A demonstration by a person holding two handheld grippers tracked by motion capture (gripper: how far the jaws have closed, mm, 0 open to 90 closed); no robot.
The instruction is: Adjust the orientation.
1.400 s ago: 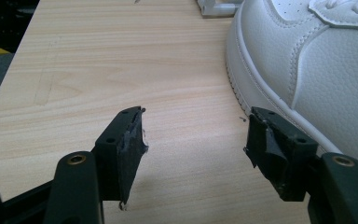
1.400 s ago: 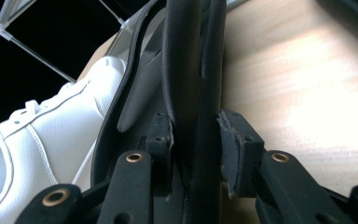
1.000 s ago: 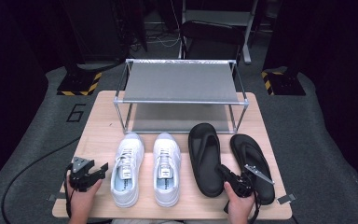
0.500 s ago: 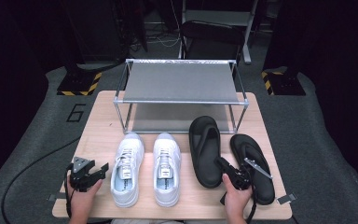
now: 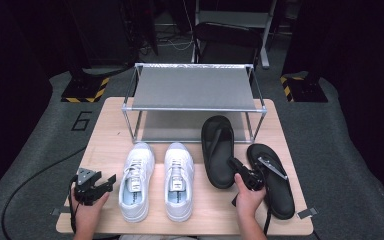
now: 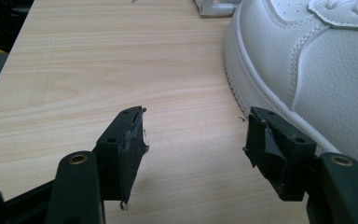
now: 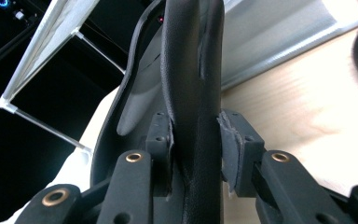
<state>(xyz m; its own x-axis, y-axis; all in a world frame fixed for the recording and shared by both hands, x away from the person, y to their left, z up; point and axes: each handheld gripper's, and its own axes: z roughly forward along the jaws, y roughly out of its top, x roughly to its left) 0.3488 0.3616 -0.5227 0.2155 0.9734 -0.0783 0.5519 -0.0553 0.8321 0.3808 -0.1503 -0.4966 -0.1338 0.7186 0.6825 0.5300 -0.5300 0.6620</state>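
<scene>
Overhead light bright on table, room beyond dark. Soft short shadows under rack. Glare on rack edge in right gripper view, sandal close, blurred. High view slightly soft.

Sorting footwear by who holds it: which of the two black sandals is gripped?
The left black sandal, nearer the sneakers: the right tool clamps its edge. The right sandal lies free.

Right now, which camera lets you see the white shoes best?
The high view: both white shoes lie whole, side by side on the table, between the left gripper and the black sandal. The left gripper view catches just one shoe's side; the right gripper view looks at the sandal instead.
</scene>
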